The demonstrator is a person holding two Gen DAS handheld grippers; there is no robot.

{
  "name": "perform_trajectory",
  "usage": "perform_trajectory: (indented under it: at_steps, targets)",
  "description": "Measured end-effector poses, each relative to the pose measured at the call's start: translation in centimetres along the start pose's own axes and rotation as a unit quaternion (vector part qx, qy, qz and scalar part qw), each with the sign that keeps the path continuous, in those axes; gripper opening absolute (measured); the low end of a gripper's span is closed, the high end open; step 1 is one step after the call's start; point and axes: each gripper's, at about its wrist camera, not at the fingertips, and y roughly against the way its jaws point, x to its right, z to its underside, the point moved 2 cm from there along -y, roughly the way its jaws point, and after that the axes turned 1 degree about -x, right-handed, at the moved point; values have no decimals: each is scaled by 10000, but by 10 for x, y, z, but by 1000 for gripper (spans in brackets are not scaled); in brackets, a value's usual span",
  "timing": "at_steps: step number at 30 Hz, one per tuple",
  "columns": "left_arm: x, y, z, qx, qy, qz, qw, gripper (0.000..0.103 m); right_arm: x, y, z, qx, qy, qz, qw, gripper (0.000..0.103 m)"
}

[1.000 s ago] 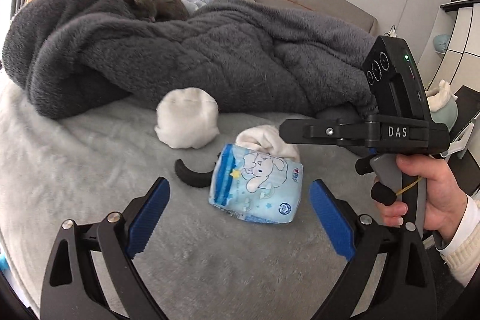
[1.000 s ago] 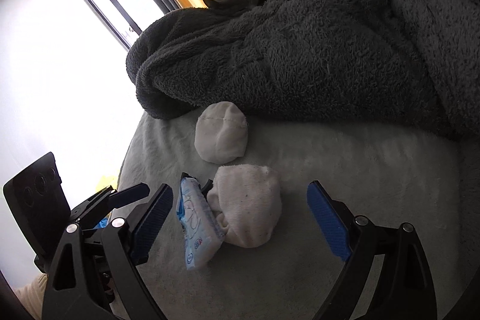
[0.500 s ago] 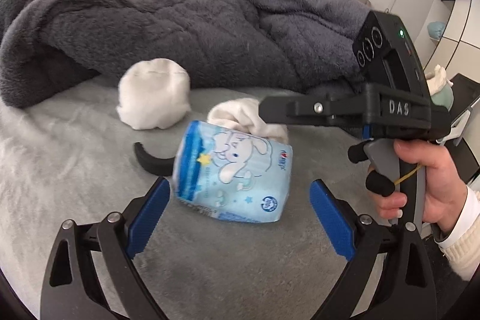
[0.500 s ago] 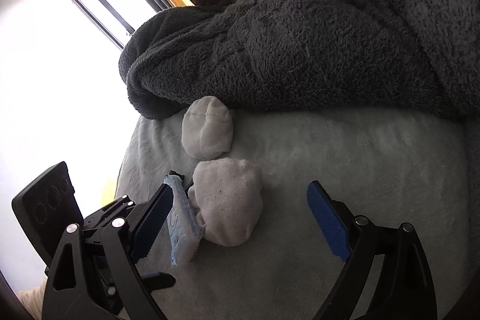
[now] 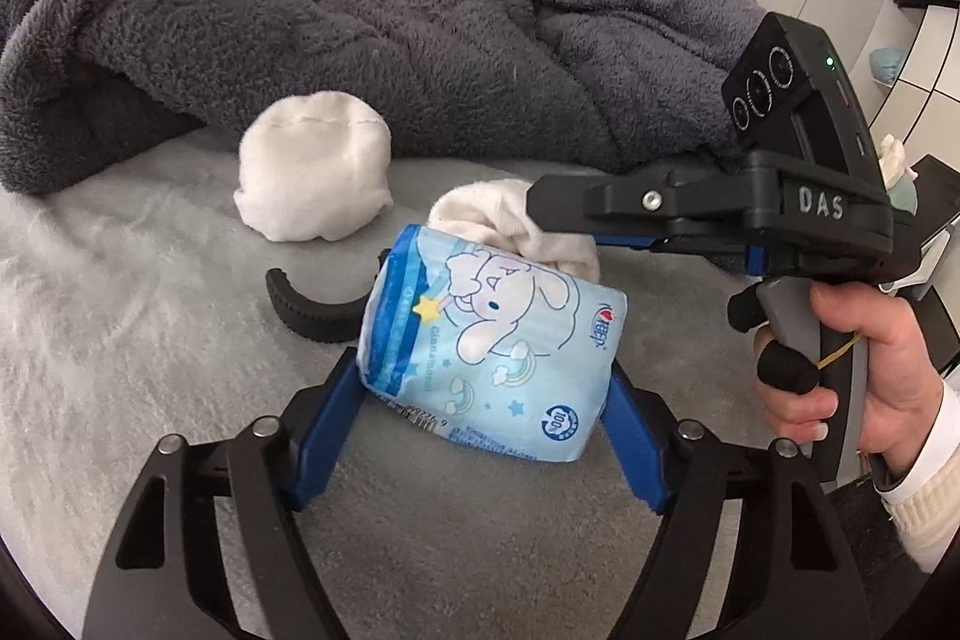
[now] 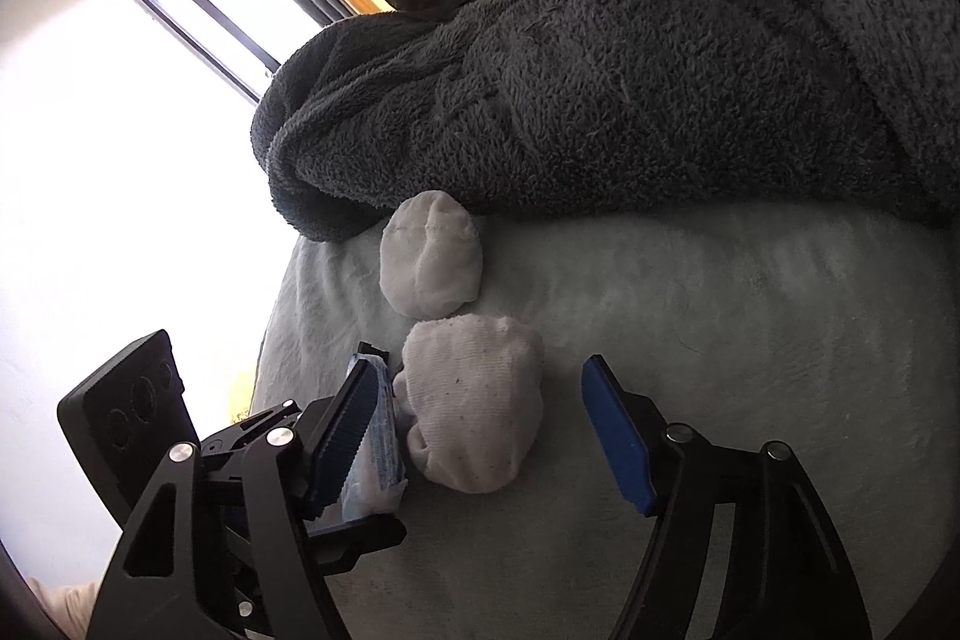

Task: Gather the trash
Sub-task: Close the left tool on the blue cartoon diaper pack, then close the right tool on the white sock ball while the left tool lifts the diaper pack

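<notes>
Two grippers work the bed: left gripper has its blue pads pressed on both sides of the tissue pack, which lies on the grey sheet — clamped low, prob so the soft pack won't slip. Right gripper gapes wide astride the near white sock, not yet pinching it

Glossy plastic tissue pack; fuzzy fleece blanket.

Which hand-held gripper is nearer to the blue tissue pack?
Left. The left hand-held gripper has its fingers on both sides of the blue tissue pack; the right hand-held gripper straddles the white sock beside it.
</notes>
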Motion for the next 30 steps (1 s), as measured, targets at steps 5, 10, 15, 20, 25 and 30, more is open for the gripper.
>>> perform_trajectory:
  at_steps: [5, 10, 15, 20, 25, 30]
  targets:
    - [-3, 19, 5, 151, 5, -9, 9999, 78, -7, 1, -3, 125, 2, 92, 9999, 67]
    - [-10, 45, 12, 346, 30, -181, 9992, 78, -16, -2, -3, 226, 73, 399, 9989, 63]
    - [-12, 73, 19, 559, -7, -431, 9975, 78, -20, -9, 2, 141, 114, 634, 9978, 57]
    - [-17, 96, 23, 710, 101, -631, 9954, 78, -28, -14, 8, 104, 282, 1100, 9935, 41]
    - [-26, 115, 29, 799, 226, -866, 9928, 78, -43, -8, 10, 236, 398, 1228, 9914, 34]
    - [-35, 132, 35, 891, 426, -1146, 9885, 78, -63, -1, 13, 396, 613, 1427, 9871, 32]
